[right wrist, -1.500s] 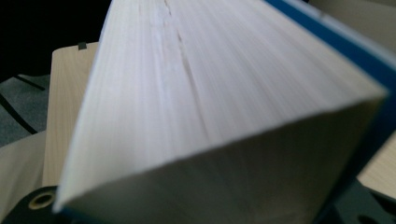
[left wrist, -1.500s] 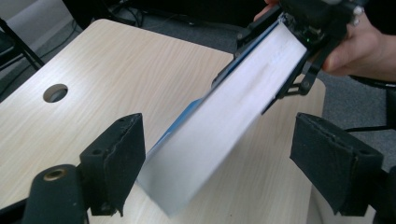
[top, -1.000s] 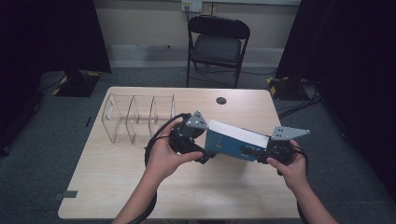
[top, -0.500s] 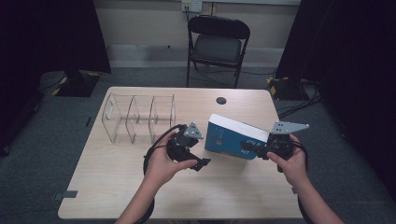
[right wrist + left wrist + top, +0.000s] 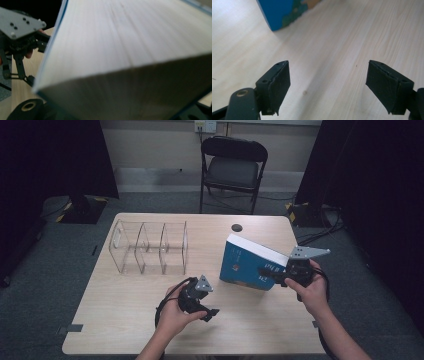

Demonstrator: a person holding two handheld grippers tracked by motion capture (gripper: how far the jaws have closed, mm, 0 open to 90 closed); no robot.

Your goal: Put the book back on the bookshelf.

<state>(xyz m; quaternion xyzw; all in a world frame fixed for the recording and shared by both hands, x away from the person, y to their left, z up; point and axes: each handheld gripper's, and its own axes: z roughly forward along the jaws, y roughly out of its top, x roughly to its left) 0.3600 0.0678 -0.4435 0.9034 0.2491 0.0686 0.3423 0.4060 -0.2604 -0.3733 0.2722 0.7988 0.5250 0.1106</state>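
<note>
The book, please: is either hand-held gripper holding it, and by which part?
The right hand-held gripper grips the book by its right end, tilted on the table. The left hand-held gripper holds nothing.

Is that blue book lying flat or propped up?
Propped up, tilted: the blue book stands on its lower edge on the table, with the right gripper clamped on it.

The left gripper [image 5: 212, 312] now sits low over the table, clear of the blue book [image 5: 245, 267], which stands steeper, the right gripper [image 5: 267, 274] closing on it.
</note>
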